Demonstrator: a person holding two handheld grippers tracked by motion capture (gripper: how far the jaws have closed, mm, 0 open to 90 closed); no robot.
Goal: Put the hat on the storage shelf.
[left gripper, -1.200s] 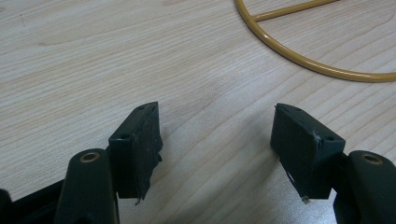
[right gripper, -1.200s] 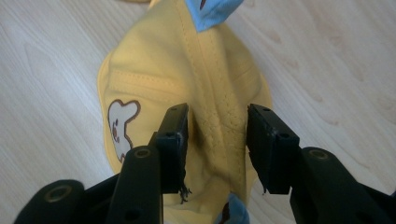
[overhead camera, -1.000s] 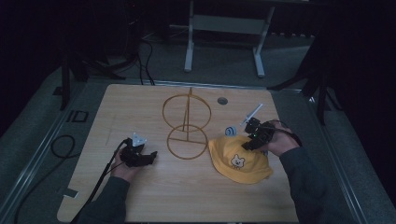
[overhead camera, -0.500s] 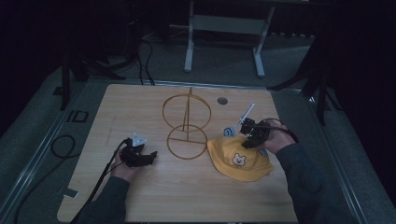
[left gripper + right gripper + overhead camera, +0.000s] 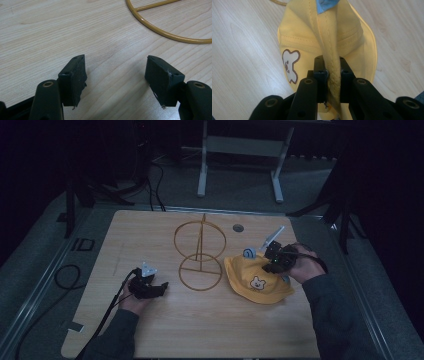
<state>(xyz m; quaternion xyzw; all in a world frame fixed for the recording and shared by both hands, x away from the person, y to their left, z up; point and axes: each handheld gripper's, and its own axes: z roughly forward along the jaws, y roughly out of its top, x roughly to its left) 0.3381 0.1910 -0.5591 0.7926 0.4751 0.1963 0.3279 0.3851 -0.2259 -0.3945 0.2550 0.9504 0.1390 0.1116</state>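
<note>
A yellow hat [image 5: 257, 279] with a white bear patch and a blue ear lies right of centre on the wooden table. My right gripper [image 5: 276, 261] has just been closing and is shut on a pinched fold of the yellow hat [image 5: 329, 45], the cloth squeezed between both pads. A golden wire stand [image 5: 200, 251] with an upright ring on a round base rises at the table's middle. My left gripper [image 5: 159, 286] rests on the table left of the stand, jaws open with bare wood between them [image 5: 116, 77]; the stand's base ring [image 5: 160, 30] curves just beyond.
A small round hole [image 5: 238, 227] is set in the wooden table [image 5: 200, 330] near its far edge. Cables [image 5: 65, 275] trail over the floor at left. A grey metal frame [image 5: 240, 155] stands behind the table.
My right gripper has closed on the hat's crown and lifted slightly, drawing the cloth up into a fold. The left gripper has stayed where it was.
</note>
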